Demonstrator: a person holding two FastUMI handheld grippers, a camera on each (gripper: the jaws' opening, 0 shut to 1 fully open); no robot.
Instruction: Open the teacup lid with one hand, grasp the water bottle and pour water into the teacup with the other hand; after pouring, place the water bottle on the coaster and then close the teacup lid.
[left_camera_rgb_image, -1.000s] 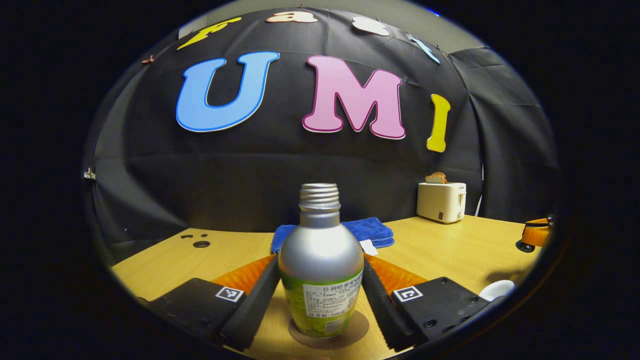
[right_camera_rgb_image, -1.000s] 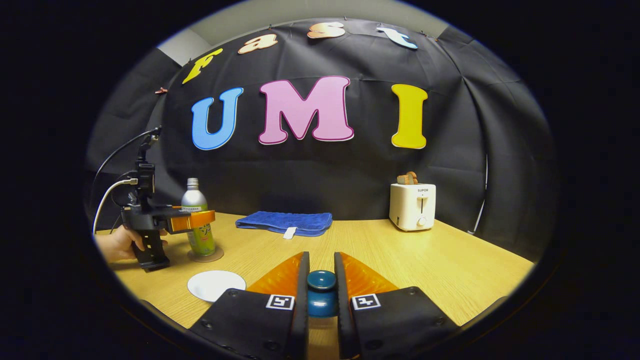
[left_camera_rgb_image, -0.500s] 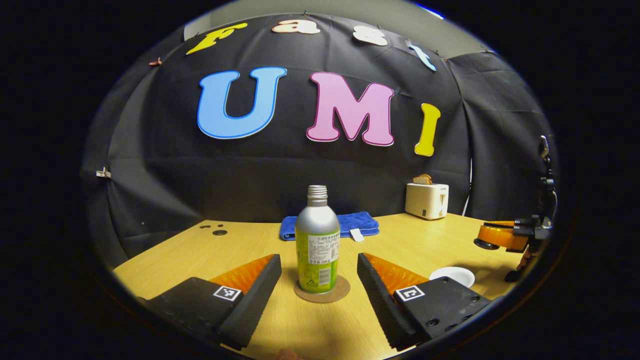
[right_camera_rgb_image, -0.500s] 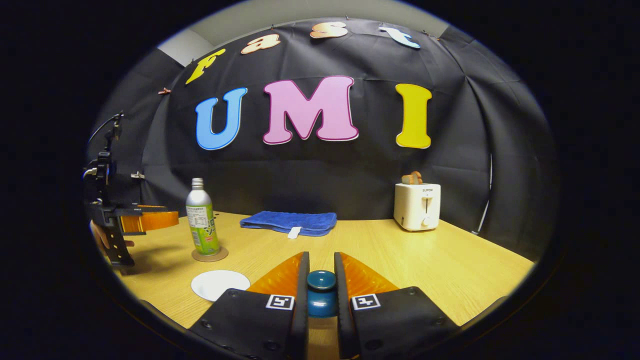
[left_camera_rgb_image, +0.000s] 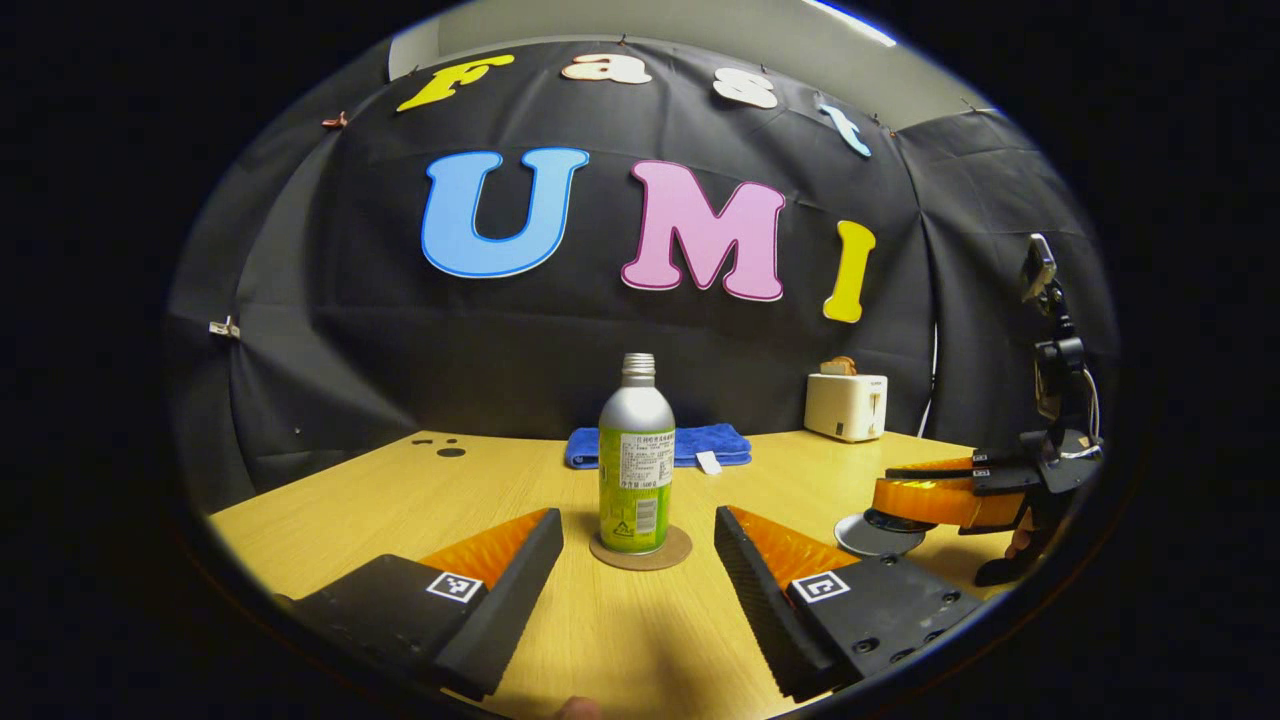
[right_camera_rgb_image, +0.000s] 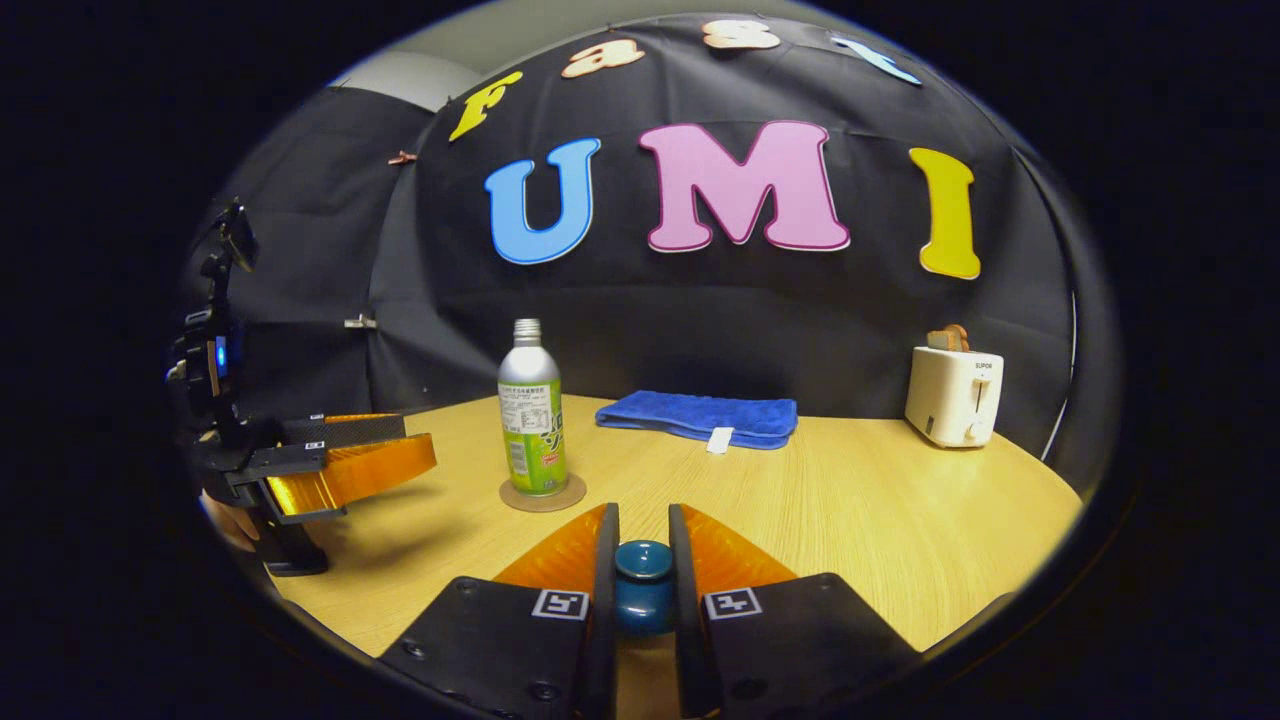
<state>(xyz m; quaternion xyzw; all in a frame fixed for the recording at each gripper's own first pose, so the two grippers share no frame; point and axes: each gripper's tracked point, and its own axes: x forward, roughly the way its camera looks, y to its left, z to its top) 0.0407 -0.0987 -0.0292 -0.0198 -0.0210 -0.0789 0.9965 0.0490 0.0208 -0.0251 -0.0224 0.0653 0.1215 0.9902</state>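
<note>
The silver and green water bottle (left_camera_rgb_image: 636, 460) stands upright on a round brown coaster (left_camera_rgb_image: 640, 551), also seen as the bottle (right_camera_rgb_image: 532, 420) on its coaster (right_camera_rgb_image: 543, 494). My left gripper (left_camera_rgb_image: 638, 520) is open, its fingers well short of the bottle, and it is seen again (right_camera_rgb_image: 350, 470) at the left. My right gripper (right_camera_rgb_image: 643, 545) is shut on the blue knob of the teacup lid (right_camera_rgb_image: 643, 590). In the left gripper view the right gripper (left_camera_rgb_image: 935, 495) hovers over a pale round disc (left_camera_rgb_image: 875, 537); the teacup itself is hidden.
A folded blue towel (right_camera_rgb_image: 700, 416) lies at the back of the wooden table (right_camera_rgb_image: 860, 520). A white toaster (right_camera_rgb_image: 953, 395) with bread stands at the back right. A hand (right_camera_rgb_image: 232, 522) holds the left gripper near the table's left edge.
The left gripper has let go of the bottle and backed away, leaving it on the coaster. The right gripper has carried the lid leftwards, over the pale disc.
</note>
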